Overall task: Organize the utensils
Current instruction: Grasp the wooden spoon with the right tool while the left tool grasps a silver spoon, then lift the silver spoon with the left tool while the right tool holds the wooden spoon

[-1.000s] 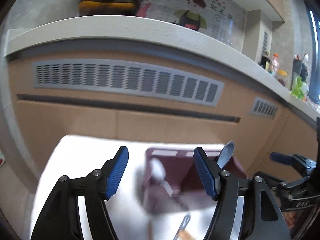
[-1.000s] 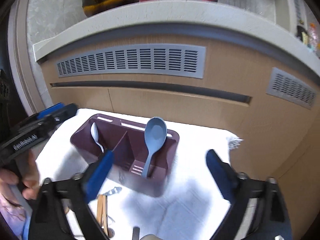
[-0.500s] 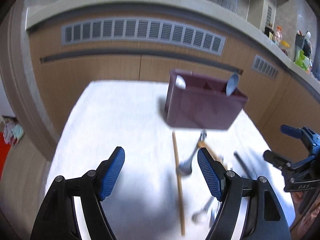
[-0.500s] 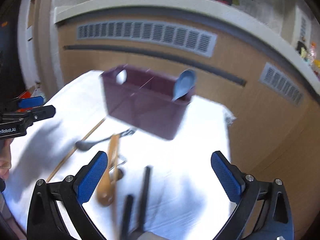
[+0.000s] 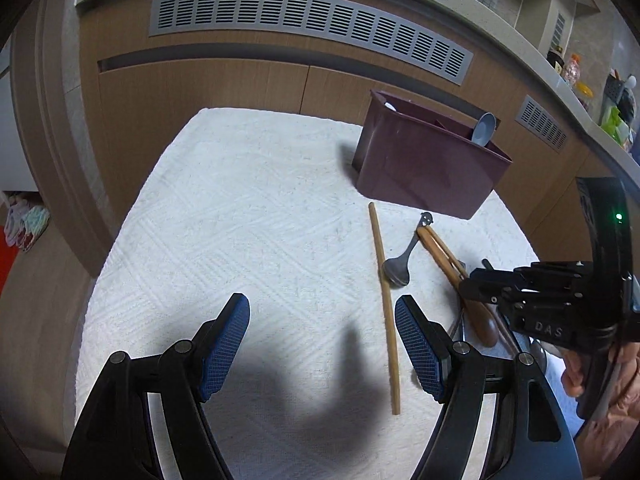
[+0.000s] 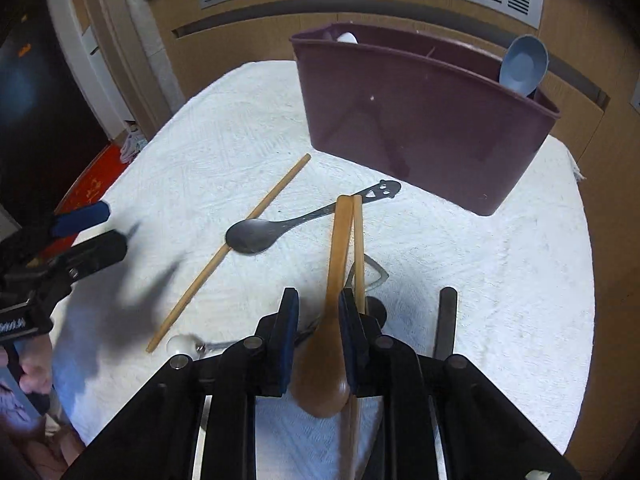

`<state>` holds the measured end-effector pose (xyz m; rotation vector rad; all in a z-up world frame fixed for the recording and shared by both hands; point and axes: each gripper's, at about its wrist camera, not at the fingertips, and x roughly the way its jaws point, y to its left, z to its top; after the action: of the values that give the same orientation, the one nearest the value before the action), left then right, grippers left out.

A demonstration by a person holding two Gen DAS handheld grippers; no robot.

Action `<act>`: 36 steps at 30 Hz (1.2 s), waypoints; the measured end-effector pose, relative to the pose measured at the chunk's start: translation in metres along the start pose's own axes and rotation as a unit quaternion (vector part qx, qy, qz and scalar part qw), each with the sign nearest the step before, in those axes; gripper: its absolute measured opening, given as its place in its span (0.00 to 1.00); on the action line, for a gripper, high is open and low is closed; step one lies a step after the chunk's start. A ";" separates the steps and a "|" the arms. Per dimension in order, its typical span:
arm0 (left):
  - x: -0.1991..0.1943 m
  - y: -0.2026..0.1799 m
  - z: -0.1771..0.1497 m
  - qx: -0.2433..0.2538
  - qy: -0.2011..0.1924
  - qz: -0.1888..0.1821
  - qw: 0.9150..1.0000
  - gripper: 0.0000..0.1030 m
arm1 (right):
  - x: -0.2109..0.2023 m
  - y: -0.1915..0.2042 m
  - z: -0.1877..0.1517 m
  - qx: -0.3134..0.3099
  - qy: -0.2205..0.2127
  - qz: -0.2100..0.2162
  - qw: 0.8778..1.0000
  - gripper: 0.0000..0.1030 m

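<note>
Left wrist view. The left gripper (image 5: 322,344) hangs above a white towel (image 5: 248,216) with its blue pads (image 5: 226,340) spread wide and nothing between them. A maroon utensil caddy (image 5: 428,172) stands upright at the far right of the towel; a blue spoon (image 5: 483,130) leans out of its right compartment and a white spoon tip (image 5: 390,107) shows at its left end. In front of the caddy lie a single wooden chopstick (image 5: 385,304), a dark metal spoon (image 5: 404,260) touching it, and a wooden spoon (image 5: 460,284) partly hidden by the right gripper (image 5: 480,292) (its fingertips cannot be made out from this side).

Right wrist view. The right gripper (image 6: 318,336) has its pads pressed against the neck of the wooden spoon (image 6: 334,300), whose bowl lies towards the camera and whose handle points at the caddy (image 6: 424,128). A second wooden chopstick (image 6: 359,248) lies alongside the handle, touching it. The metal spoon (image 6: 280,228) rests its bowl on the lone chopstick (image 6: 236,244); its handle passes under the wooden spoon. A black handle (image 6: 446,320) lies just right of the gripper, and a white-knobbed utensil (image 6: 182,345) just left. The blue spoon (image 6: 522,66) stands in the caddy's right end.
</note>
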<state>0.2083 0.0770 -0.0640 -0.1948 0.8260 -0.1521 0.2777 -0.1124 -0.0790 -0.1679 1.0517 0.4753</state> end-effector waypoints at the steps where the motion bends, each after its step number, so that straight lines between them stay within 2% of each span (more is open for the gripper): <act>1: 0.001 0.001 0.000 -0.002 0.002 -0.001 1.000 0.73 | 0.004 0.000 0.002 0.001 0.004 -0.005 1.000 0.15; 6: 0.008 0.004 -0.002 -0.008 0.015 -0.003 1.000 0.73 | 0.016 -0.001 0.006 0.010 0.014 -0.020 1.000 0.14; 8: 0.010 0.002 -0.003 -0.006 0.020 -0.005 1.000 0.73 | 0.014 -0.001 0.005 0.012 0.018 -0.014 1.000 0.09; 12: 0.010 -0.005 -0.005 0.006 0.021 -0.008 1.000 0.73 | 0.002 -0.013 -0.002 0.038 0.011 -0.002 0.999 0.08; 14: 0.011 -0.012 -0.006 0.018 0.016 -0.018 1.000 0.73 | -0.010 -0.022 -0.008 0.051 -0.002 0.000 0.999 0.08; 17: 0.014 -0.030 -0.007 0.066 -0.001 -0.036 0.997 0.73 | -0.029 -0.038 -0.018 0.078 -0.020 0.007 0.997 0.08; 18: 0.016 -0.036 -0.007 0.083 -0.005 -0.040 0.996 0.71 | -0.033 -0.042 -0.021 0.085 -0.022 0.011 0.996 0.08; 19: 0.019 -0.042 -0.006 0.100 -0.008 -0.046 0.994 0.62 | -0.036 -0.047 -0.024 0.094 -0.025 0.013 0.995 0.08; 21: 0.031 -0.052 -0.002 0.132 -0.001 -0.054 0.990 0.51 | -0.043 -0.056 -0.031 0.108 -0.033 0.015 0.994 0.08; 26: 0.066 -0.065 0.012 0.180 0.044 -0.036 0.982 0.49 | -0.051 -0.066 -0.042 0.124 -0.048 0.019 0.991 0.08; 31: 0.086 -0.076 0.021 0.200 0.057 -0.009 0.978 0.49 | -0.051 -0.066 -0.047 0.127 -0.054 0.024 0.990 0.08; 32: 0.088 -0.077 0.021 0.200 0.059 -0.012 0.978 0.47 | -0.050 -0.065 -0.047 0.129 -0.053 0.027 0.990 0.08; 34: 0.091 -0.080 0.020 0.200 0.062 -0.018 0.978 0.31 | -0.049 -0.065 -0.048 0.132 -0.054 0.031 0.989 0.08; 36: 0.090 -0.083 0.019 0.201 0.055 -0.017 0.978 0.28 | -0.049 -0.065 -0.048 0.134 -0.059 0.031 0.989 0.08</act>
<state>0.2779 -0.0203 -0.0969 0.1830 0.8837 -0.3608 0.2491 -0.2014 -0.0658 0.1296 0.9963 0.3912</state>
